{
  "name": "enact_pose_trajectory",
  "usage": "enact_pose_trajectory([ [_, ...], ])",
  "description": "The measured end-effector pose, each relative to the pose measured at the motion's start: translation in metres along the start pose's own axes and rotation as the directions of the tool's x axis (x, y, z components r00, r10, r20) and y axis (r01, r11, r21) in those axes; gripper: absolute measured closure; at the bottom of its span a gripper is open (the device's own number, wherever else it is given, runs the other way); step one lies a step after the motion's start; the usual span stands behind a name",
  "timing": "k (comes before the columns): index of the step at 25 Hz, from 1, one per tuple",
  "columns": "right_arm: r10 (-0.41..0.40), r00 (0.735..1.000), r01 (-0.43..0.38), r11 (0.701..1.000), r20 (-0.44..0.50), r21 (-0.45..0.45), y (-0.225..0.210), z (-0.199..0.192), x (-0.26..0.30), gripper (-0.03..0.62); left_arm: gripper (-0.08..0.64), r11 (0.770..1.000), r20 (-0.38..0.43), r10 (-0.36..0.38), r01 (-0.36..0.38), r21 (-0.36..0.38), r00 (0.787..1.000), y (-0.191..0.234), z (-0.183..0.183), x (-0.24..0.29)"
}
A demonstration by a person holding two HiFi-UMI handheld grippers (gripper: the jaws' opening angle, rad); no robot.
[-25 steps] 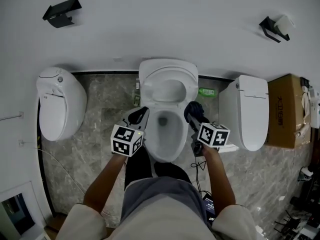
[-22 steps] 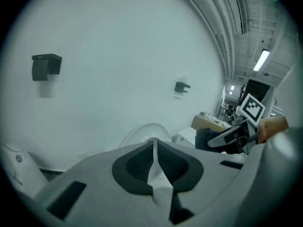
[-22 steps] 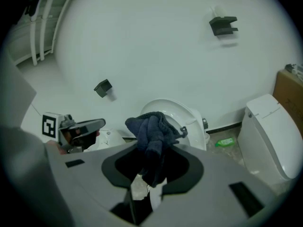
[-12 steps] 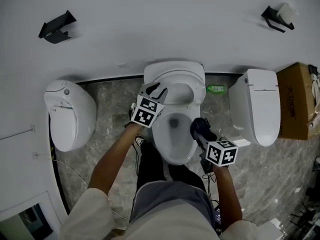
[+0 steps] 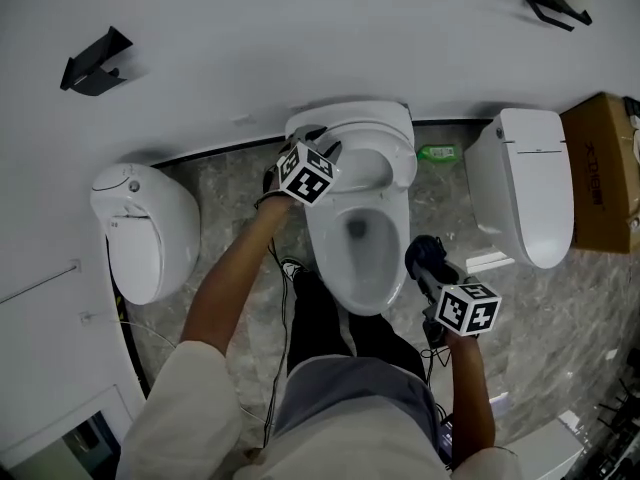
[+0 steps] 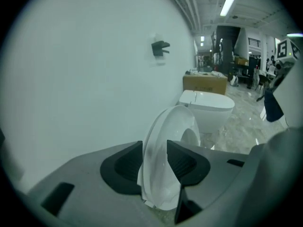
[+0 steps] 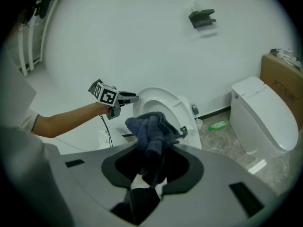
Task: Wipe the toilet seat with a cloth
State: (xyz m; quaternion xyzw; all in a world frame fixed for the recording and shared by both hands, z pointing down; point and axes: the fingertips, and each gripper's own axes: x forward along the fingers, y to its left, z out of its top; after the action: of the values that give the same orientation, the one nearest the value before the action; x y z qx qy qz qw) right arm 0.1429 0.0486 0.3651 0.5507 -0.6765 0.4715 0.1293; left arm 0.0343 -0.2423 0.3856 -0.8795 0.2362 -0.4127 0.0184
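Observation:
The white toilet [image 5: 335,268] stands against the wall with its seat and lid [image 5: 390,163] raised. My left gripper [image 5: 322,148] is at the raised seat's left edge. In the left gripper view its jaws [image 6: 154,148] have just been opening and stand open with the seat's rim [image 6: 173,141] between them. My right gripper [image 5: 430,268] hangs to the right of the bowl, shut on a bunched dark blue cloth [image 5: 425,251]. The right gripper view shows the cloth [image 7: 150,129] sticking up from the gripper [image 7: 151,150], with the left gripper [image 7: 130,97] and seat [image 7: 163,100] beyond it.
Another white toilet [image 5: 145,233] stands at the left and a third [image 5: 530,183] at the right, beside a cardboard box [image 5: 600,168]. A green bottle [image 5: 437,152] lies by the wall. Black brackets [image 5: 90,68] hang on the wall. The person's legs are in front of the bowl.
My left gripper went from beside the bowl's front up to the raised seat's left edge, rolling and opening its jaws. The right gripper drew back to the right with the cloth.

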Motion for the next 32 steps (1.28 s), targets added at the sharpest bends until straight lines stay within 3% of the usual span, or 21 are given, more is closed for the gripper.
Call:
enact_pose_trajectory([
  [2, -0.003, 1.0, 0.003, 1.0, -0.007, 0.003, -0.003, -0.005, -0.002, 0.491, 0.425, 0.996, -0.037, 0.018, -0.015, 0.09, 0.999, 0.001, -0.007, 0.01],
  [4, 0.001, 1.0, -0.001, 1.0, -0.011, 0.001, -0.003, -0.011, -0.003, 0.491, 0.423, 0.991, -0.05, 0.032, -0.025, 0.132, 0.998, 0.001, -0.012, 0.014],
  [9, 0.019, 1.0, -0.019, 1.0, 0.003, -0.003, -0.002, -0.012, -0.006, 0.491, 0.426, 0.989, -0.053, 0.026, -0.018, 0.144, 0.998, -0.005, -0.013, 0.01],
  [13, 0.034, 0.999, -0.034, 0.999, 0.009, -0.007, 0.002, -0.014, -0.01, 0.491, 0.426, 0.995, -0.051, 0.034, -0.029, 0.099, 0.998, -0.012, -0.014, 0.003],
  [18, 0.036, 0.999, -0.036, 0.999, 0.032, -0.013, 0.001, -0.008, -0.018, 0.491, 0.433, 0.994, -0.024, 0.048, -0.045, 0.096, 0.999, -0.022, -0.015, -0.01],
  [28, 0.046, 0.999, -0.046, 0.998, 0.027, -0.031, 0.001, -0.02, -0.03, 0.491, 0.446, 0.984, 0.035, 0.062, -0.067, 0.168, 0.997, -0.066, -0.02, -0.042],
  [32, 0.04, 0.999, -0.038, 0.997, 0.025, -0.064, -0.003, -0.022, -0.038, 0.491, 0.466, 0.992, 0.063, 0.063, -0.07, 0.108, 0.996, -0.085, -0.025, -0.059],
])
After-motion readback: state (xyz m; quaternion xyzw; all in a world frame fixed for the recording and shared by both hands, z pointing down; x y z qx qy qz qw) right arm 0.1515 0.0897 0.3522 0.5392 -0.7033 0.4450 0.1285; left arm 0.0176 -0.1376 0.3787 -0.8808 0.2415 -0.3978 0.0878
